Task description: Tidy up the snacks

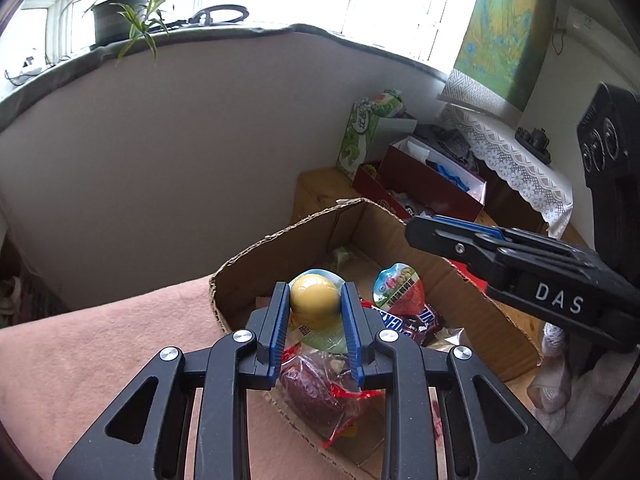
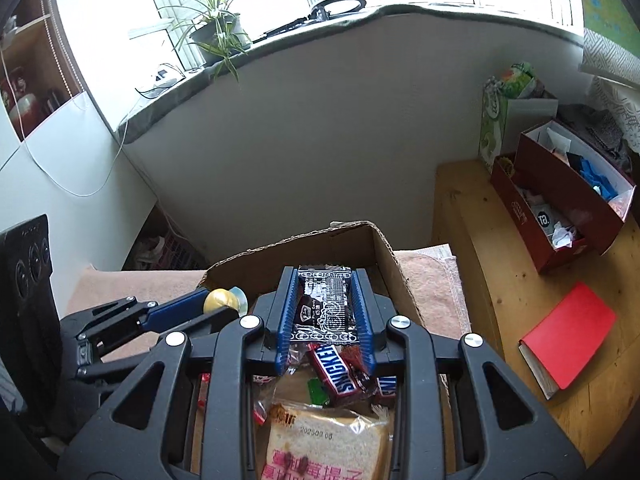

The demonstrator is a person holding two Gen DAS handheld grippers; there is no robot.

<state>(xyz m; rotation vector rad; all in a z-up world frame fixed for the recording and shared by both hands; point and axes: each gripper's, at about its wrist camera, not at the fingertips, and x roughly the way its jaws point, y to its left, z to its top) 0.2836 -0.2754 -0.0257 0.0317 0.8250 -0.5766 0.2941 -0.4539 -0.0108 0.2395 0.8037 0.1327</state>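
My left gripper (image 1: 314, 294) is shut on a yellow jelly cup (image 1: 314, 300), held above the open cardboard box (image 1: 492, 312). In the right wrist view that same left gripper (image 2: 218, 306) and its yellow cup (image 2: 219, 299) show at the left of the box. My right gripper (image 2: 326, 280) is shut on a black-and-white snack packet (image 2: 326, 306), also above the cardboard box (image 2: 394, 268). Inside the box lie Snickers bars (image 2: 340, 368), a sliced bread pack (image 2: 328, 440), a red jelly cup (image 1: 398, 286) and a dark red packet (image 1: 316, 396). The right gripper (image 1: 412, 230) reaches in from the right in the left wrist view.
The box stands on a pink cloth (image 1: 100, 344). On the wooden table (image 2: 500, 280) to the right are dark red boxes (image 2: 560, 216) with odds and ends, a green carton (image 2: 496, 128) and a red book (image 2: 568, 336). A wall with a plant on its sill rises behind.
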